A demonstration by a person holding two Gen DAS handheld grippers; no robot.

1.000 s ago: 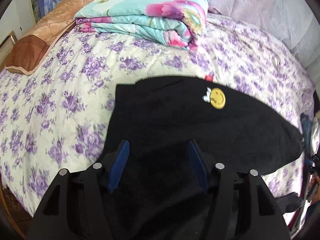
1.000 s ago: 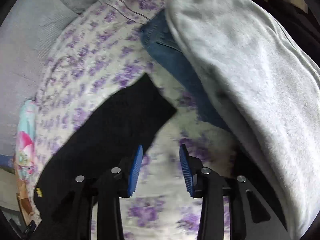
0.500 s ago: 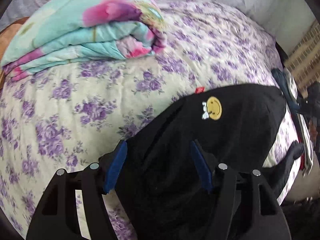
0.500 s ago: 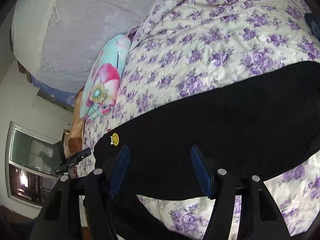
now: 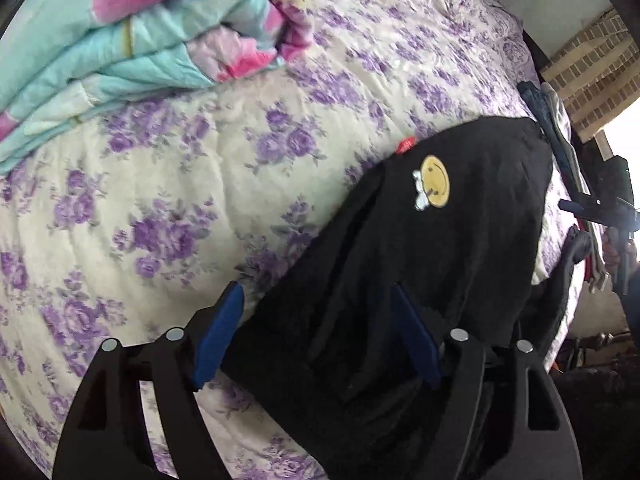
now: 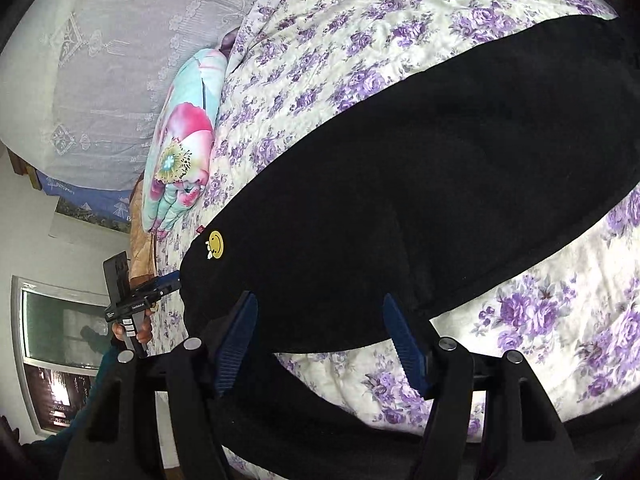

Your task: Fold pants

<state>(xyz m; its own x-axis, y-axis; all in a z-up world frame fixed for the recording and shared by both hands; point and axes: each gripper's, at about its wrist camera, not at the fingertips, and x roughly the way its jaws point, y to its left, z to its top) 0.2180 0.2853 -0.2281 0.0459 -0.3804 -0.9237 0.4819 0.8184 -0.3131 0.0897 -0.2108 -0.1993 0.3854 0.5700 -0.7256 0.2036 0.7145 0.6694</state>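
Fingers of the left gripper (image 5: 316,332) stand spread, having just been opening; the black pants (image 5: 420,280) lie between the blue pads, yet neither pad presses the cloth — released, not grasping. Fingers of the right gripper (image 6: 320,340) are likewise apart after opening further within the last moment, with the edge of the pants (image 6: 420,184) between and beneath them and no pinch visible.

Pants: laid on the bed (image 5: 168,208) as one long dark band, taken here as the landmark. A yellow smiley patch (image 5: 435,181) sits on the cloth ahead of the left gripper; a small red tag (image 5: 407,144) shows at the pants' edge just beyond the patch. One end of the pants hangs over the bed's near edge, below both grippers.

Beyond the pants, near the head of the bed, lies a folded floral quilt (image 5: 132,36) — turquoise and pink, well apart from the pants. At the pants' far end, seen from the left wrist, other folded garments (image 5: 554,128) rest at the bed's edge. From the right wrist, the left gripper (image 6: 138,300) appears beside the patch end, held in a hand (image 6: 132,330).
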